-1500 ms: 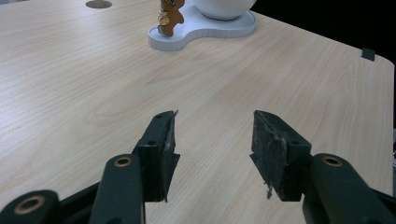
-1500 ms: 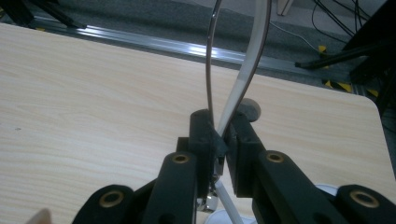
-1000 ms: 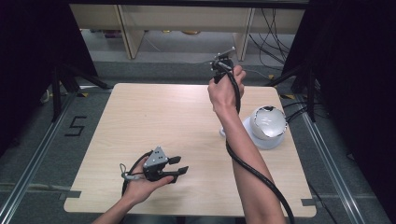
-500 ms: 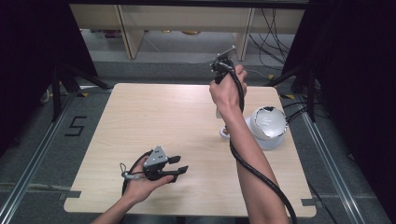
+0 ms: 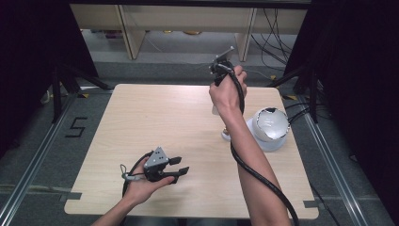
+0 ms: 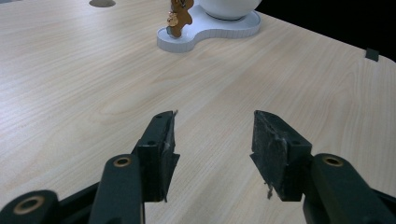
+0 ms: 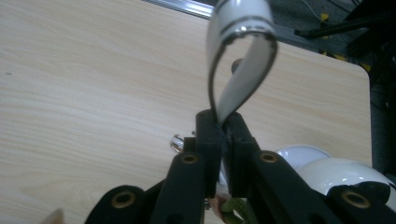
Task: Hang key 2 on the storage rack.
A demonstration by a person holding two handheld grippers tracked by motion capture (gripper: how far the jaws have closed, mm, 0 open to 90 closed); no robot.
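Gripping white curved ceramic handle point(image 7: 243, 60), right gripper point(image 7: 223, 128) fingers clamped, lifts it above pale wooden desk point(image 5: 155, 122); left gripper point(image 6: 212, 135) fingers parted, empty, resting.

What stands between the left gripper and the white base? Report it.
Nothing visible does. In the left gripper view, bare table lies between the left gripper, jaws open, and the white base. A small brown figure stands on the base's near end, not in front of it.
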